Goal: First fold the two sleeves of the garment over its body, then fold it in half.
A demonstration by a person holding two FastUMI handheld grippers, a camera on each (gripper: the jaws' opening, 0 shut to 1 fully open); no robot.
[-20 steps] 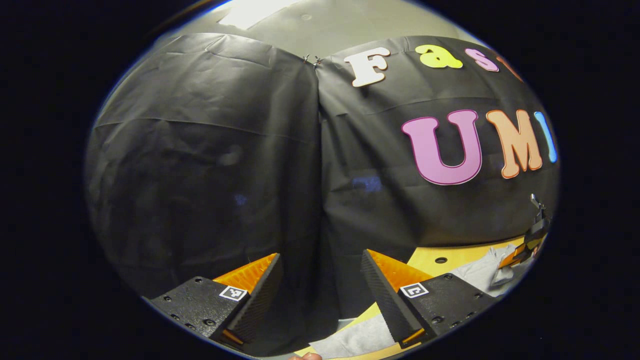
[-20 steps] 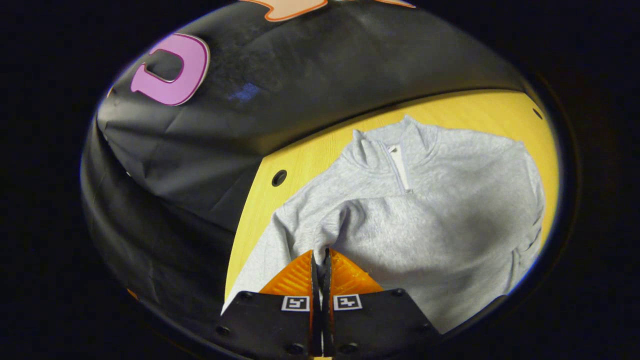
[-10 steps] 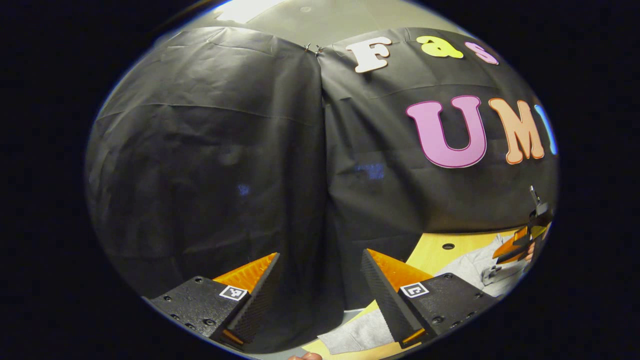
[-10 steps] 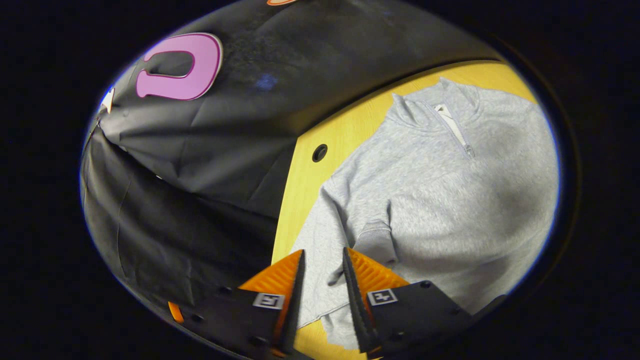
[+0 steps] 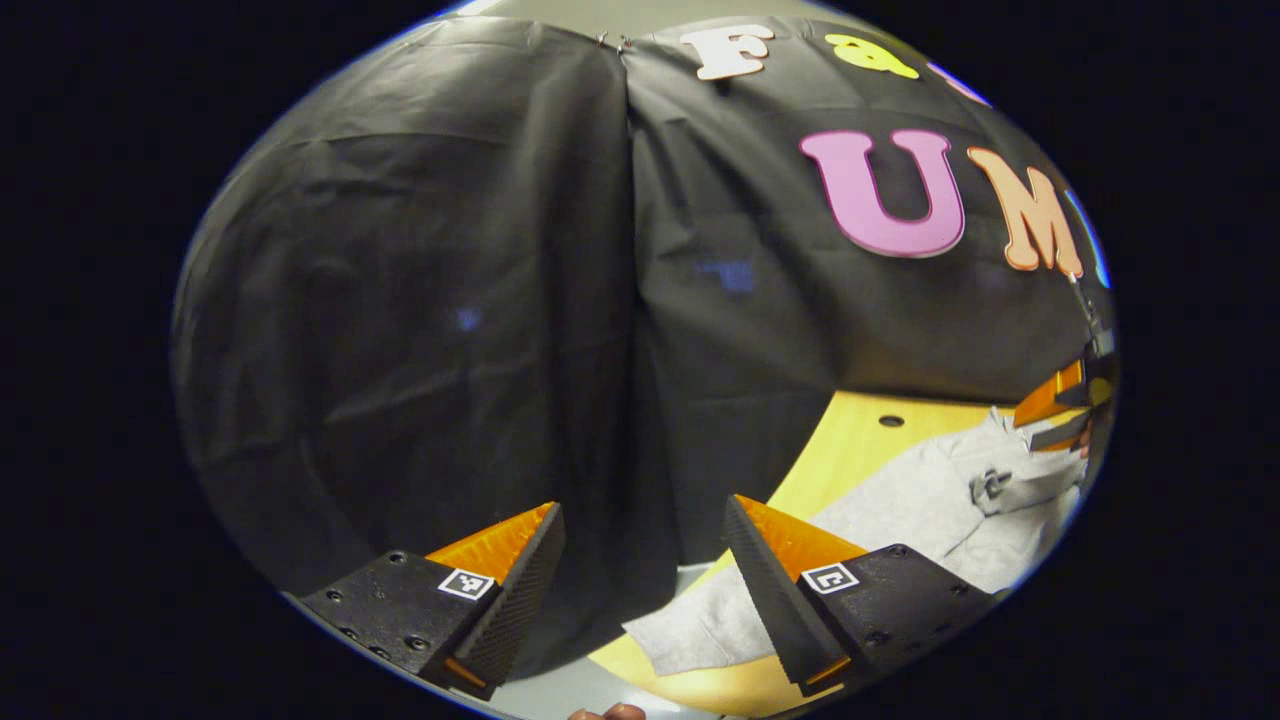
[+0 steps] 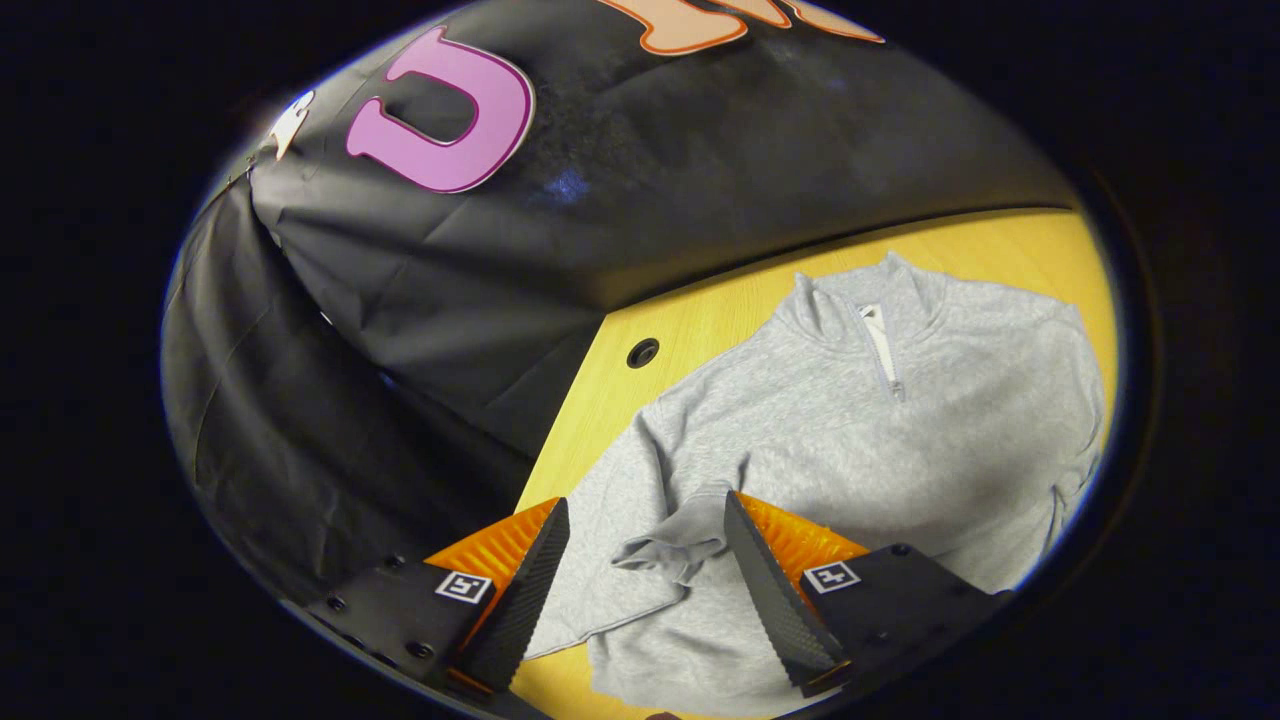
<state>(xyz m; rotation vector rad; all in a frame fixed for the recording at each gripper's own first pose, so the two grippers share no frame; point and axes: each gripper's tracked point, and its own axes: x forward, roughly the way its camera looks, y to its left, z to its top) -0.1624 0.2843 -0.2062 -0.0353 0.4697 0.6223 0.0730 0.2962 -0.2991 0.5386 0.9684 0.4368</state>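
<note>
L gripper (image 5: 640, 560) is hanging wide open, holding nothing, by the table's (image 5: 850, 450) left edge. R gripper (image 6: 645, 555) is gaping over the sweatshirt's (image 6: 850, 450) folded sleeve (image 6: 670, 535) (bunched cuff); it's looking loose, prob. unrolling when halved.

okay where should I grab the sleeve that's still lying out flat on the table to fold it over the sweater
Judging from the left gripper view, take the sleeve at its cuff end, the free tip that lies flat near the table edge. Bring the open left gripper down from above, one finger on each side of the cuff's edge.
</note>
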